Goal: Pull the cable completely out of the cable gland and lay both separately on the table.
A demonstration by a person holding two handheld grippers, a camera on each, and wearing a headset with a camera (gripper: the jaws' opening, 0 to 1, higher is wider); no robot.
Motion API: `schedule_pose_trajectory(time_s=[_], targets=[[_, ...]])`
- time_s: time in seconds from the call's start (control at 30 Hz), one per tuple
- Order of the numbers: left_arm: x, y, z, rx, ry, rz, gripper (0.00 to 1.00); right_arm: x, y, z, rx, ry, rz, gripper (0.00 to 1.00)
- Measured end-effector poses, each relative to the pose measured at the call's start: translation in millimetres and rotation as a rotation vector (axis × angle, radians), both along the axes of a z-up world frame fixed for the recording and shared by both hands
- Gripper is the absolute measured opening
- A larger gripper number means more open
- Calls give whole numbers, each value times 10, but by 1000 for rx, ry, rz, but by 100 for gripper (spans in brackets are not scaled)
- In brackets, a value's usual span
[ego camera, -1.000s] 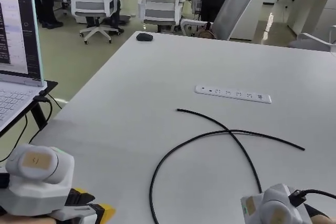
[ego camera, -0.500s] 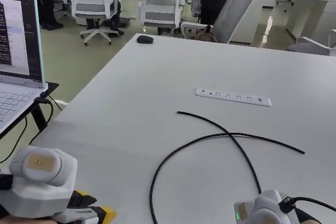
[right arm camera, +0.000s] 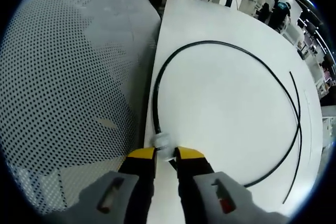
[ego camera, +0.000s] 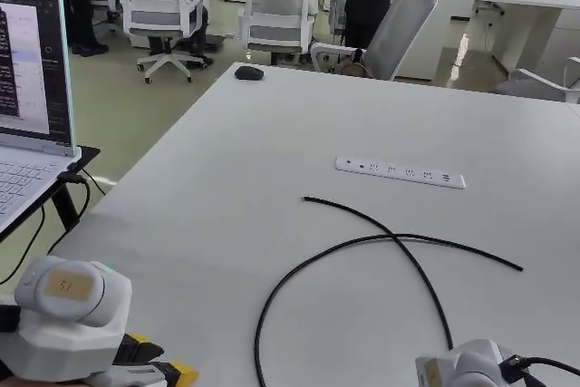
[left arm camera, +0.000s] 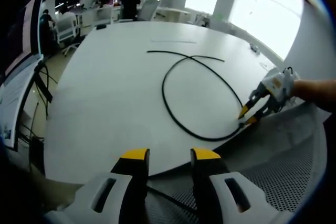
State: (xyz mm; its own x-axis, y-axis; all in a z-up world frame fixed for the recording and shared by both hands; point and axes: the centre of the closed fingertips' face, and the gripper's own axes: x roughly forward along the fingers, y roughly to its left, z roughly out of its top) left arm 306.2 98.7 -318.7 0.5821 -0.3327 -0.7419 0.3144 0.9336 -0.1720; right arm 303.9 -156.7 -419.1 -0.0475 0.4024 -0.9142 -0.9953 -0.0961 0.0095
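Gripping the pale cable gland between nearly closed jaws, the right tool sits at the near edge of the worktop. The black cable leaves the gland straight ahead of that tool and runs along the edge toward the left tool. It then sweeps out in a wide loop over the worktop and crosses itself far out. The pull axis therefore seems to lie along that first stretch, and the left tool is the one placed to take it. Its jaws are parted and hold nothing. In the left gripper view the cable's nearest bend lies ahead and to the right of its tips, apart from them. The cable appears not yet drawn out of the gland.
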Motion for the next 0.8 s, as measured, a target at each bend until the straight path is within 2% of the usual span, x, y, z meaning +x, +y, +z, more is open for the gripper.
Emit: schedule_pose_trajectory(time_s=[0.17, 0.3, 0.43, 0.47, 0.5, 0.53, 0.57, 0.6, 0.67, 0.7, 0.8], targets=[[-1, -6, 2, -3, -1, -2, 33, 24, 8, -5, -5, 16, -19, 13], [1, -15, 11, -6, -4, -6, 33, 5, 13, 0, -21, 0, -1, 13], [-21, -35, -6, 8, 10, -27, 34, 28, 6, -11, -27, 19, -6, 13], [-10, -48, 21, 20, -4, -44, 34, 20, 12, 1, -34, 32, -20, 13], [65, -74, 101, 17, -67, -57, 35, 16, 14, 7, -38, 46, -30, 13], [96, -122, 175, 4, -104, -73, 35, 19, 16, 10, -41, 65, -43, 13], [72, -133, 183, 11, -97, -83, 35, 19, 16, 12, -42, 75, -53, 13], [60, -133, 180, 51, -98, -121, 36, 14, 11, 12, -49, 86, -57, 13], [67, -150, 198, 99, -111, -174, 36, 15, 18, 42, -51, 96, -63, 13], [80, -175, 235, 117, -128, -194, 37, 18, 46, 85, -32, 104, -73, 13], [102, -280, 347, 125, -156, -260, 41, 37, 106, 189, -5, 108, -91, 13]])
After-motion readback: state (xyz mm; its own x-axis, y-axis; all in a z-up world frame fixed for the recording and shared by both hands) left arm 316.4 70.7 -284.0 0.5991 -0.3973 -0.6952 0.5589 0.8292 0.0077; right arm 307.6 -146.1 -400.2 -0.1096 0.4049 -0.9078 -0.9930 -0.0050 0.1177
